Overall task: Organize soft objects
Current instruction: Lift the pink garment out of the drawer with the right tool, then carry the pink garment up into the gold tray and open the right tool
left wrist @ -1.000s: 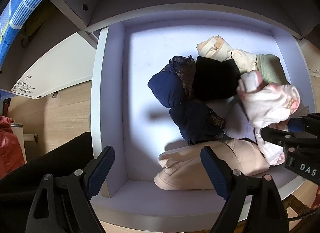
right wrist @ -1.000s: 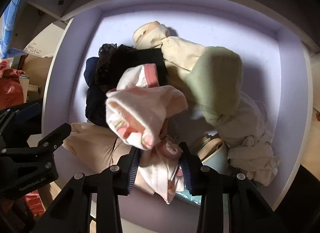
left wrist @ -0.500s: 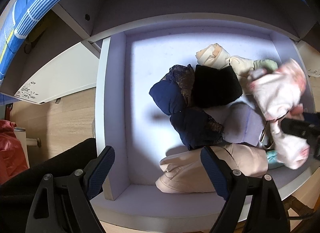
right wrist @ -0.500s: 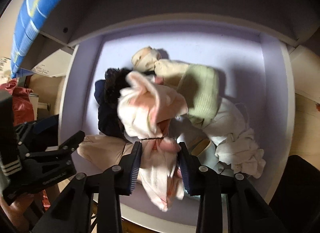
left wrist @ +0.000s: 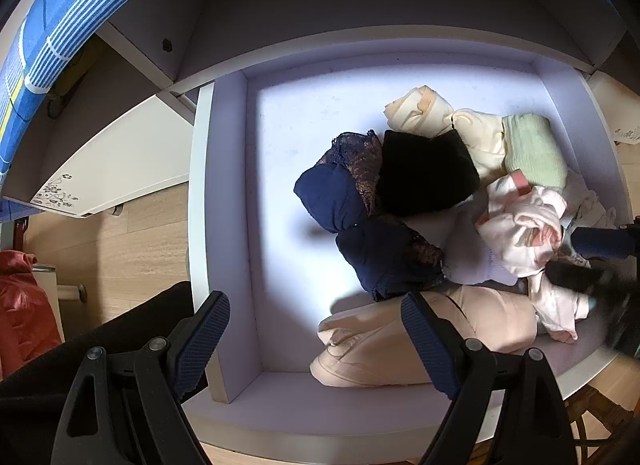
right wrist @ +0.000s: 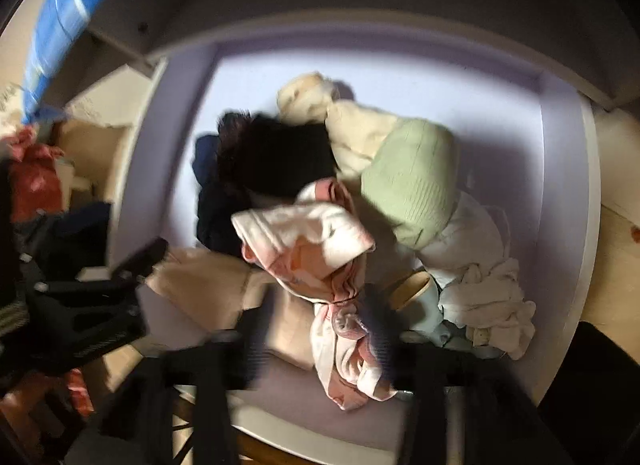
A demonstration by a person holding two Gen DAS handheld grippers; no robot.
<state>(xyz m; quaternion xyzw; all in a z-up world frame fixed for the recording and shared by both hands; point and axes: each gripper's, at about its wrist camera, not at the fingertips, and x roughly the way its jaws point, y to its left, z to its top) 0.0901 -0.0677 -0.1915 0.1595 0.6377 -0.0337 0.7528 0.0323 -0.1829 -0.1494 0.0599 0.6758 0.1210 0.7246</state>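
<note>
While right gripper [right wrist: 320, 329] jaws open around pink garment [right wrist: 312, 241], left gripper [left wrist: 316, 341] gapes empty.

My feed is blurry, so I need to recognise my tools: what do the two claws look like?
Left claw: a black plastic frame with round silver screw heads, and two fingers faced with dark blue textured pads. Right claw: motion-blurred, the same black frame with dark blue pads. No cables or sleeves can be made out.

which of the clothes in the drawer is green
The ribbed pale green piece at the right of the pile, beside the cream one. The others are black, navy, beige, white or pink.
</note>
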